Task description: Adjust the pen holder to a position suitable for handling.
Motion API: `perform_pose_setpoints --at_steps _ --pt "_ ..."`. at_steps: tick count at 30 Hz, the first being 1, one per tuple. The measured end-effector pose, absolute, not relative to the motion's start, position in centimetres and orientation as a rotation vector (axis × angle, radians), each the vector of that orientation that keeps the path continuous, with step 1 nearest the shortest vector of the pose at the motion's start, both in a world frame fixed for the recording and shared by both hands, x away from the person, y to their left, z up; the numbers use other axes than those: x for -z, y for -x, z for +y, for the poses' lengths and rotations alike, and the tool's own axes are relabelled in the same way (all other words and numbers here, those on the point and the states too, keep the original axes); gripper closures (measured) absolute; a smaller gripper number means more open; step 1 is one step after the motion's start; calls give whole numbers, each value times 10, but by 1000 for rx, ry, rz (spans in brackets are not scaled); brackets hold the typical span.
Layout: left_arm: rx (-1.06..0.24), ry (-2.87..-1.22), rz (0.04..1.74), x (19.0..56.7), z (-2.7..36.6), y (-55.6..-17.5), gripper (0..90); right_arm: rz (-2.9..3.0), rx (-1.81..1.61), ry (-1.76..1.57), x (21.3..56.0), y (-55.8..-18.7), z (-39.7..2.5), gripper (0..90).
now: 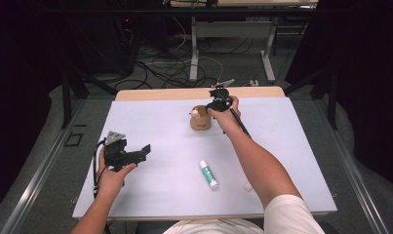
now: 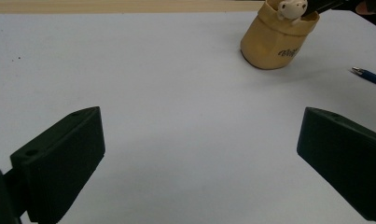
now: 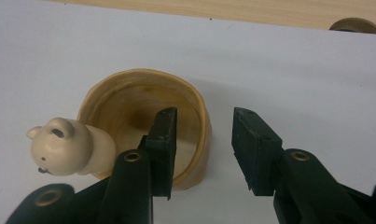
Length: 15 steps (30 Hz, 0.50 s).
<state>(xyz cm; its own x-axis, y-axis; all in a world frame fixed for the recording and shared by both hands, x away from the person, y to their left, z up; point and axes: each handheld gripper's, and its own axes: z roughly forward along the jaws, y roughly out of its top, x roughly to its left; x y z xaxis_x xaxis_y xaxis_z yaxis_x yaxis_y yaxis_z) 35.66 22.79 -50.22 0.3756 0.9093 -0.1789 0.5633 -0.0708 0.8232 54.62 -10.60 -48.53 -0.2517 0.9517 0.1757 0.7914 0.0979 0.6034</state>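
**Two grippers, one over the cup**

Two forearms come in from the bottom of the high view. The right arm stretches diagonally up toward the frame's centre, its hand holding the right gripper (image 1: 218, 103) at the upper right edge of the tan cup (image 1: 201, 119). The cup stands upright on the white mat (image 1: 155, 126), just above centre, mouth up. The left hand keeps the left gripper (image 1: 128, 153) low at middle left, well apart from the cup, jaws aimed right. A glue stick (image 1: 208, 174) lies below centre, its long axis running from upper left to lower right.

In the left gripper view, the jaws stand wide apart at the lower corners with nothing between them. The cup (image 2: 276, 39) sits at upper right, upright, a small bear figure (image 2: 292, 8) at its rim. A blue pen (image 2: 368, 76) lies at the right edge.

In the right gripper view, the jaws stand partly open and hold nothing. One jaw is over the cup's (image 3: 143, 98) open mouth, the other outside its wall. The bear figure (image 3: 66, 145) is at the rim, lower left.
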Motion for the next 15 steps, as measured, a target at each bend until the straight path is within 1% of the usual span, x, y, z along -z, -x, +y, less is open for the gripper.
perform_pose_setpoints --at_steps 15 --pt "-495 -1760 1300 503 227 -358 8 2135 -895 -1789 500 -552 -101 663"
